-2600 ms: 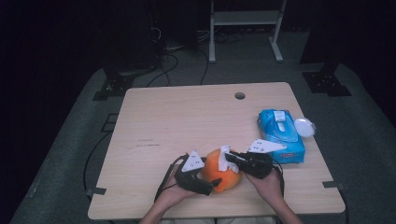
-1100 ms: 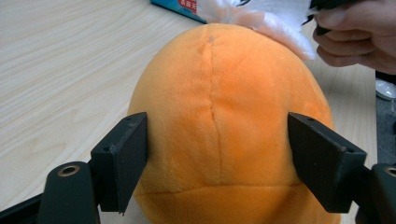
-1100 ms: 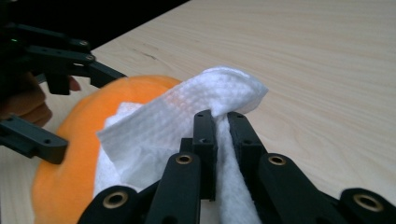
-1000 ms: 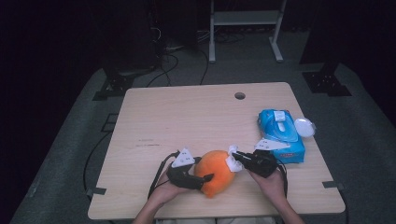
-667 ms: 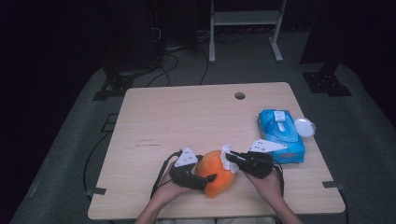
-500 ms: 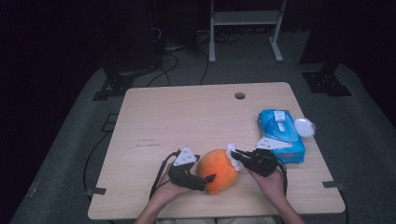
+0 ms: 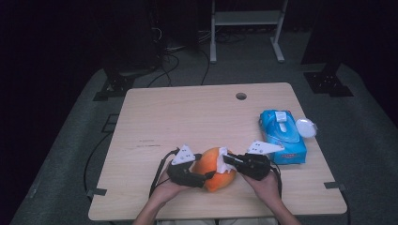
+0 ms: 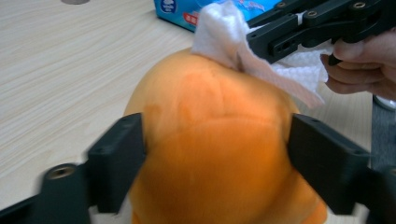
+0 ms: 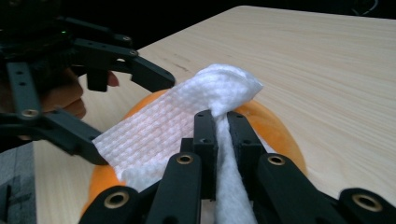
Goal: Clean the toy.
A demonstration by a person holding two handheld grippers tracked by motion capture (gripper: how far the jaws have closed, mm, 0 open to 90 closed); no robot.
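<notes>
Now the orange soft toy (image 7: 217, 168) is wiped near the counter's (image 7: 187, 117) front edge, between both tongs.
It is straddled at its flanks by the left tongs (image 8: 233, 163), which have just been opening; the right tongs (image 9: 223, 135), pressed together on a white wipe (image 9: 187, 121), are laid on its rounded, faintly streaked top. A blue wipe pack (image 7: 283, 136) lies toward the right edge.

Fruit (image 7: 217, 168) at table's (image 7: 187, 117) near edge, wipes pack (image 7: 283, 137) to its right

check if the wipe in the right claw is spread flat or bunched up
Bunched up. The white wipe is pinched between the right claw's shut jaws, crumpled at the tip against the orange plush toy.
</notes>
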